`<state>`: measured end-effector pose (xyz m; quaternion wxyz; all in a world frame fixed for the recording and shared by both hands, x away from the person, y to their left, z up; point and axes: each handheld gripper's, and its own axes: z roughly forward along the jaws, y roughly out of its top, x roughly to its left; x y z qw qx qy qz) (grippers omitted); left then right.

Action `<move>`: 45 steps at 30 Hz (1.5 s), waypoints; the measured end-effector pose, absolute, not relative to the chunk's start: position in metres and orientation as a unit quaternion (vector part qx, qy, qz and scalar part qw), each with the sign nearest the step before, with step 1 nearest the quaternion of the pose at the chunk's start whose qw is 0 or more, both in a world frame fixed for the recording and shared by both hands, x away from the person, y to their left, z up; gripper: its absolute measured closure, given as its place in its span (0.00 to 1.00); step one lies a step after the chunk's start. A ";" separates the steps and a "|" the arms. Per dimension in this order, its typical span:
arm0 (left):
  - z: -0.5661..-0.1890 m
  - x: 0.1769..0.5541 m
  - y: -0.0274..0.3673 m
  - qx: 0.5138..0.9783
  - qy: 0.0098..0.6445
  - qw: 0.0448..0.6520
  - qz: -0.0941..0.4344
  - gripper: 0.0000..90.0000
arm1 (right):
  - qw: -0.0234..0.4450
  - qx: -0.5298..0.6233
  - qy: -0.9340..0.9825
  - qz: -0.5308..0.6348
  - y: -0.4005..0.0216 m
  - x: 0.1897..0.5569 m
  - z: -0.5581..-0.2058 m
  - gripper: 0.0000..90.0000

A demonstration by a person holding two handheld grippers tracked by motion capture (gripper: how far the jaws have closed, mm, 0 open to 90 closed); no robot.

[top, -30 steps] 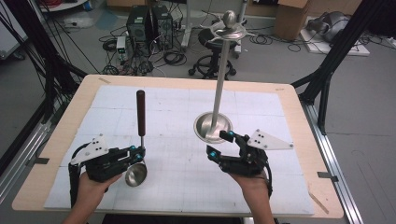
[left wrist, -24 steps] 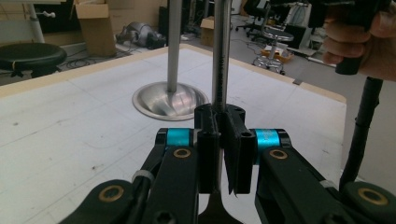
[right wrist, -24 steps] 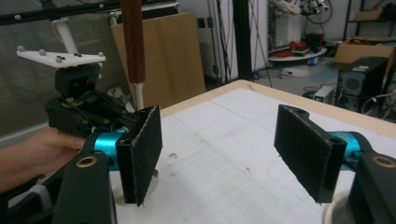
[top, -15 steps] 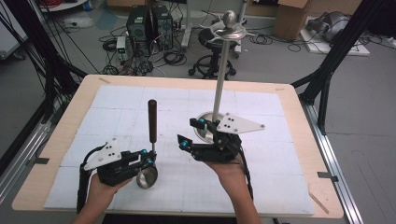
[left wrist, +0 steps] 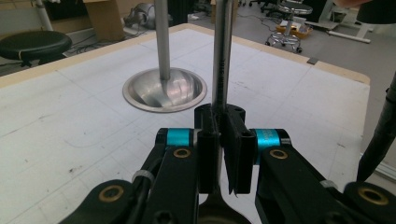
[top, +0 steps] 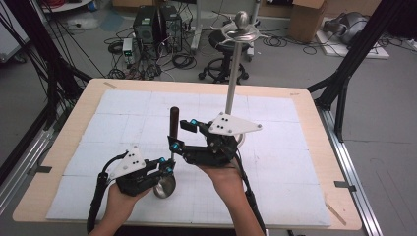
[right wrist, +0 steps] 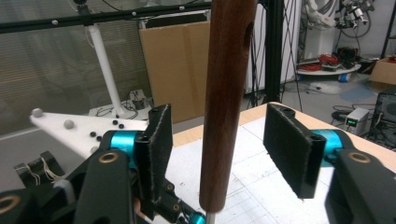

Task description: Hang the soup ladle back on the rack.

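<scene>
1. The left claw (top: 166,166) is clamped on the thin metal shaft of a ladle (top: 172,147), low down, just above the bowl; in the left gripper view the two black jaws press together on the shaft (left wrist: 221,56).
2. The ladle stands upright, its steel bowl (top: 163,186) at the bottom, close to the surface (top: 123,113), though whether it rests on it I cannot tell from above.
3. The ladle's dark wooden handle (top: 174,122) is at the top, rising just left of the metal stand (top: 231,93).
4. The right claw (top: 184,134) sits around that wooden handle, reaching in from the stand's side, with its jaws apart and one pad on either side.
5. In the right gripper view the handle (right wrist: 226,93) stands between the two pads with a clear gap on each side; the jaws have just been closing, yet neither pad presses on the wood.
6. The stand is a tall steel pole with a round knob at its top and a round dished base (left wrist: 164,88), seen just beyond the ladle shaft in the left gripper view.
7. Both hands come in from the near edge of the surface, the left hand (top: 120,199) nearer that edge than the right hand (top: 221,174).
</scene>
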<state>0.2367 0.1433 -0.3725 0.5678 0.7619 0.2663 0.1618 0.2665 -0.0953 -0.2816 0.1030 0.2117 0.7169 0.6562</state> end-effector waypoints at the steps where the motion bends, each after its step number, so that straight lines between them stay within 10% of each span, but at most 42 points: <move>1: -0.372 0.237 0.142 0.762 0.267 0.568 0.162 0.93 | 0.107 0.214 0.717 0.654 -0.094 0.267 -0.282 0.49; 18: -0.371 0.237 0.134 0.766 0.254 0.571 0.146 0.93 | 0.122 0.214 0.713 0.657 -0.094 0.265 -0.280 0.80; 26: -0.371 0.242 0.140 0.765 0.200 0.607 0.076 0.67 | 0.111 0.161 0.736 0.648 -0.100 0.263 -0.276 0.81; 45: -0.379 0.247 0.134 0.761 0.138 0.633 0.025 0.85 | -0.014 0.091 0.710 0.699 -0.115 0.271 -0.282 0.81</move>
